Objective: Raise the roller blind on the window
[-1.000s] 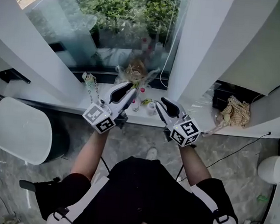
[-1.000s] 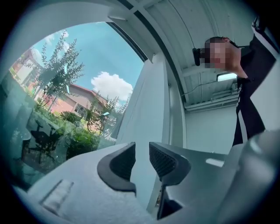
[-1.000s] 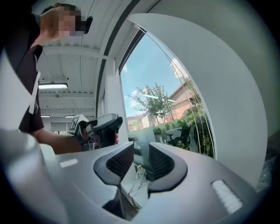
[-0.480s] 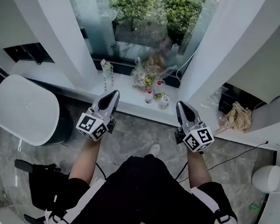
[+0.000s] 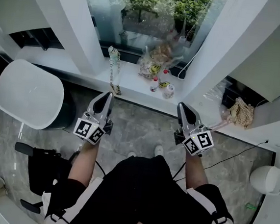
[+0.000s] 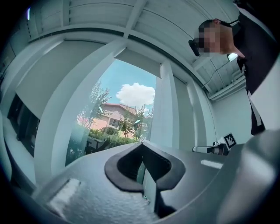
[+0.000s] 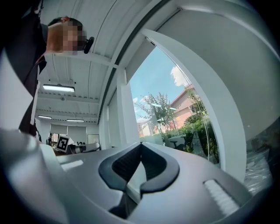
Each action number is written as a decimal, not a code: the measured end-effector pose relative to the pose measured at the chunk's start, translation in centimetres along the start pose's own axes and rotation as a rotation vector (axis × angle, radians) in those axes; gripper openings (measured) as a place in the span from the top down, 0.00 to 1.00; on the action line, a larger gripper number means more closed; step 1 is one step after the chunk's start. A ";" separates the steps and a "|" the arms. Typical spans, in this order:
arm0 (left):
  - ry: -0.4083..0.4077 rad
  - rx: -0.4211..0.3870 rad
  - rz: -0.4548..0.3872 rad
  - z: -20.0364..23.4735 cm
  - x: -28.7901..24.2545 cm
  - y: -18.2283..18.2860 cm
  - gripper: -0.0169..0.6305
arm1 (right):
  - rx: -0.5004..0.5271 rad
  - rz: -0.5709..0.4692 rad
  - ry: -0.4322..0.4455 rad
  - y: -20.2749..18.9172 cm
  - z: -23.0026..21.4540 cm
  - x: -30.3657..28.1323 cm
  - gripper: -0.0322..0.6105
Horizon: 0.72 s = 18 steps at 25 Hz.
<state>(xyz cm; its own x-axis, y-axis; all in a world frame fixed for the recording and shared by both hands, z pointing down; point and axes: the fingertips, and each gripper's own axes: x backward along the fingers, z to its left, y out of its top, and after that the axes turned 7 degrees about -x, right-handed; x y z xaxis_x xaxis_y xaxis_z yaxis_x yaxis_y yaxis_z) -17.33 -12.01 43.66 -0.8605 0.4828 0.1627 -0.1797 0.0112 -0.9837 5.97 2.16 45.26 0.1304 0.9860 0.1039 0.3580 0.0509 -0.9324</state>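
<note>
No word or number is legible. Labels on the bottles [image 5: 167,90] on the windowsill [image 5: 132,87] are too small to read.

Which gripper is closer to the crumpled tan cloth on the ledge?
Right. The right gripper is a little to the left of the tan cloth; the left gripper is much farther left, past the right one.

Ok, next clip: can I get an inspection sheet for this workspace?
Surface: white sill, partly bare.
Job's things: cord hangs at the right of the window; glass uncovered where seen.
Clutter: bottles, bag and tall wrapped item on the sill.
Grippers: left gripper and right gripper shut, empty, short of the sill.
Cables: black cable across the floor.
Surroundings: white chair at left; cloth on the right ledge.
</note>
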 end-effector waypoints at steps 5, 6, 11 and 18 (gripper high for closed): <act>0.043 -0.028 0.002 -2.0 0.9 -0.2 0.97 | 0.014 0.004 0.039 0.4 -1.2 1.4 0.95; 0.052 -0.027 0.003 -2.5 0.8 -0.4 0.97 | 0.004 0.011 0.046 0.3 -1.7 1.4 0.95; 0.082 -0.011 -0.013 -3.9 0.2 -0.5 0.97 | -0.005 0.015 0.087 0.8 -2.9 0.9 0.95; 0.102 -0.012 -0.010 -4.9 -0.6 -0.8 0.97 | 0.004 0.036 0.119 1.2 -4.1 0.8 0.95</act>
<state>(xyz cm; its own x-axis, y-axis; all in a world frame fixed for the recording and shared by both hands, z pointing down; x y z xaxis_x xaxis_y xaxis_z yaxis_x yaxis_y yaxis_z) -14.34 -8.00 43.96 -0.8055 0.5695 0.1640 -0.1814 0.0264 -0.9831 10.28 2.35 45.61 0.2522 0.9614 0.1102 0.3477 0.0162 -0.9375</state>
